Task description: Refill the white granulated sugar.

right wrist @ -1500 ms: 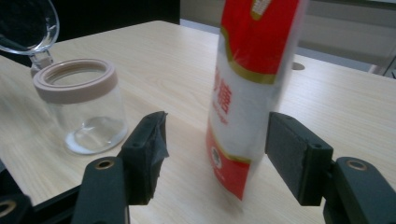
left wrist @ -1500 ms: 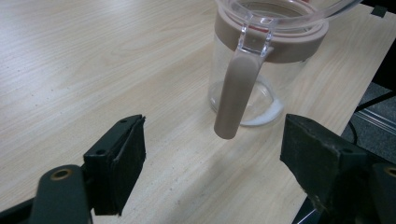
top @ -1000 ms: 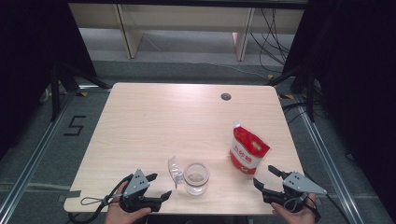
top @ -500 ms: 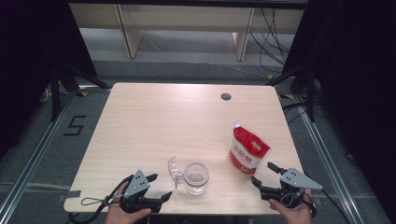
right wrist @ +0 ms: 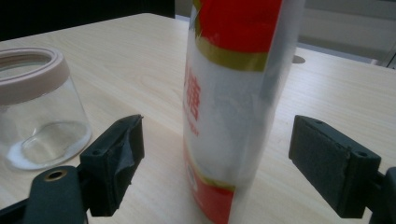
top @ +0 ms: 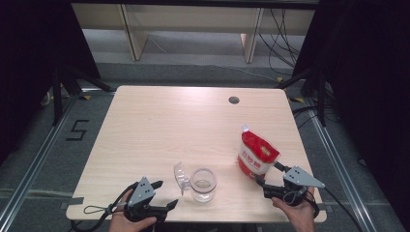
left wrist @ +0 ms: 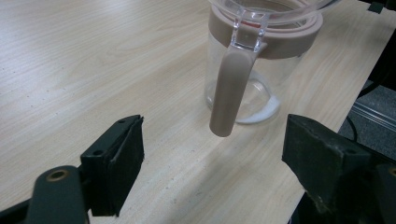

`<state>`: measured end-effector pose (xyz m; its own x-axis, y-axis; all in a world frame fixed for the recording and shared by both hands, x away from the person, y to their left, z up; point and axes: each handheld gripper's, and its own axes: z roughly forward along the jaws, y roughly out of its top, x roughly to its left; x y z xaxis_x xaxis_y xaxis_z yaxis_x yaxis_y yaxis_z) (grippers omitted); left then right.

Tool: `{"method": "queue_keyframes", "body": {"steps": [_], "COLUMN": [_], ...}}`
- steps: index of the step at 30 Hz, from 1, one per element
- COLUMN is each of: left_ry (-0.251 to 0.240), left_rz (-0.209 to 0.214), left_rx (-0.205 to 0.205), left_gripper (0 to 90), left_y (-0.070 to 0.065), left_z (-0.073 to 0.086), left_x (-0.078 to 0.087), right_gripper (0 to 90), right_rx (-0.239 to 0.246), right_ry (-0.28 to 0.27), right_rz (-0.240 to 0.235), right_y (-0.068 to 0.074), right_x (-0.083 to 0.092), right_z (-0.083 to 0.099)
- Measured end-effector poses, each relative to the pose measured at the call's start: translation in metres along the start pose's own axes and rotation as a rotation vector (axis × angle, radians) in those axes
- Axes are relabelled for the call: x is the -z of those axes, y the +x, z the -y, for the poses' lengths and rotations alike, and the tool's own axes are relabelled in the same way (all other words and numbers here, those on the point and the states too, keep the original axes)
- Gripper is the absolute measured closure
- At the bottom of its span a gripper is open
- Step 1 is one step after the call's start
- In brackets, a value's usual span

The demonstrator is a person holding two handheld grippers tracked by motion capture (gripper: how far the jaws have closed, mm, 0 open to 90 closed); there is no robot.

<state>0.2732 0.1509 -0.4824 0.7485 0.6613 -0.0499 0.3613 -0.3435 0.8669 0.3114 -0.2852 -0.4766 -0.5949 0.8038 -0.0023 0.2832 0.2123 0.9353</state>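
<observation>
Here we see the right gripper (top: 265,180), its jaws just opened wide, near the upright pouch (top: 256,154); the left gripper (top: 165,195) gapes beside the jar (top: 203,184).

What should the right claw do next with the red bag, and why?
Probably ease forward a little and close on the red bag. The right claw has just been opening; its jaws stand wide to either side of the upright bag without touching it, and the glass jar beside it stands open.
</observation>
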Motion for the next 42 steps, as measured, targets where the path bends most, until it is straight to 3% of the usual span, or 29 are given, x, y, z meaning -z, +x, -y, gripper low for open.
{"method": "queue_keyframes", "body": {"steps": [2, 3, 4, 6, 7, 8, 12, 15, 18, 20, 22, 23, 24, 25, 26, 27, 29, 32, 34, 35, 38, 40, 41, 42], "left_ry": [0.000, 0.000, 0.000, 0.001, 0.001, 0.001, 0.000, 0.001, -0.004, -0.002, -0.005, -0.006, -0.004, -0.004, -0.004, -0.004, 0.002, 0.002, -0.004, -0.001, -0.005, -0.003, -0.002, -0.003], "left_rz": [0.000, 0.000, 0.000, 0.000, 0.000, 0.000, 0.002, 0.003, 0.003, 0.003, 0.004, 0.004, 0.003, 0.004, 0.004, 0.005, 0.003, 0.003, 0.006, 0.008, 0.008, 0.010, 0.009, 0.008], "left_rx": [-0.002, -0.002, 0.000, 0.000, -0.001, 0.001, 0.000, 0.000, 0.026, 0.002, 0.005, 0.006, 0.027, 0.026, 0.027, 0.027, 0.023, 0.024, 0.029, 0.014, 0.029, 0.000, 0.024, 0.026], "left_gripper": [20.4, 20.4, 20.3, 20.2, 20.2, 20.3, 20.2, 20.2, 20.2, 20.2, 20.2, 20.2, 20.2, 20.2, 20.2, 20.2, 20.2, 20.2, 20.2, 20.2, 20.2, 20.2, 20.2, 20.2], "left_y": [0.000, 0.000, 0.000, 0.000, 0.000, 0.000, 0.000, 0.000, -0.002, 0.000, -0.001, -0.001, -0.002, -0.002, -0.002, -0.002, -0.001, -0.002, -0.002, -0.001, -0.002, 0.000, -0.002, -0.002], "left_z": [0.000, 0.000, 0.000, 0.000, 0.000, 0.000, 0.000, 0.000, 0.000, 0.000, 0.000, 0.000, 0.001, 0.001, 0.001, 0.001, 0.001, 0.001, 0.001, 0.000, 0.001, 0.000, 0.000, 0.000], "left_x": [0.000, 0.000, 0.000, 0.000, 0.000, 0.000, 0.000, 0.000, 0.000, 0.000, 0.000, 0.000, 0.000, 0.000, 0.000, 0.000, 0.000, 0.000, 0.000, 0.000, 0.000, 0.000, 0.000, 0.000], "right_gripper": [18.9, 18.9, 18.8, 18.3, 18.1, 18.1, 18.0, 18.0, 17.6, 17.4, 16.2, 16.3, 16.1, 15.8, 15.9, 15.9, 16.1, 16.0, 16.5, 17.1, 17.5, 18.9, 20.2, 21.2], "right_rx": [-0.012, 0.033, 0.010, 0.019, -0.005, 0.016, 0.009, 0.007, -0.006, -0.001, 0.005, -0.020, -0.002, -0.004, 0.025, -0.021, 0.001, -0.017, 0.016, -0.002, 0.013, 0.012, -0.007, 0.007], "right_ry": [0.004, -0.016, -0.015, -0.023, -0.019, -0.018, -0.012, -0.023, -0.020, -0.042, -0.045, -0.047, -0.051, -0.041, -0.047, -0.033, -0.056, -0.044, -0.054, -0.058, -0.060, -0.067, -0.070, -0.088], "right_rz": [0.011, 0.019, 0.006, 0.010, 0.017, 0.011, 0.005, 0.007, 0.010, 0.005, -0.011, -0.016, -0.032, -0.018, -0.006, -0.013, -0.012, -0.010, -0.012, -0.020, -0.019, -0.018, -0.012, -0.010], "right_y": [0.001, -0.002, -0.001, -0.002, 0.000, -0.001, -0.001, -0.002, -0.001, -0.001, -0.002, 0.000, -0.003, -0.002, -0.004, -0.001, -0.003, -0.001, -0.003, -0.003, -0.005, -0.005, -0.003, -0.005], "right_x": [-0.003, -0.006, -0.008, -0.014, -0.015, -0.018, -0.025, -0.028, -0.029, -0.031, -0.032, -0.032, -0.034, -0.034, -0.035, -0.035, -0.038, -0.039, -0.040, -0.041, -0.043, -0.044, -0.044, -0.046], "right_z": [0.000, 0.000, 0.000, 0.000, 0.000, 0.000, 0.002, 0.002, 0.002, 0.003, 0.003, 0.004, 0.004, 0.005, 0.005, 0.005, 0.005, 0.006, 0.005, 0.005, 0.006, 0.006, 0.007, 0.007]}}
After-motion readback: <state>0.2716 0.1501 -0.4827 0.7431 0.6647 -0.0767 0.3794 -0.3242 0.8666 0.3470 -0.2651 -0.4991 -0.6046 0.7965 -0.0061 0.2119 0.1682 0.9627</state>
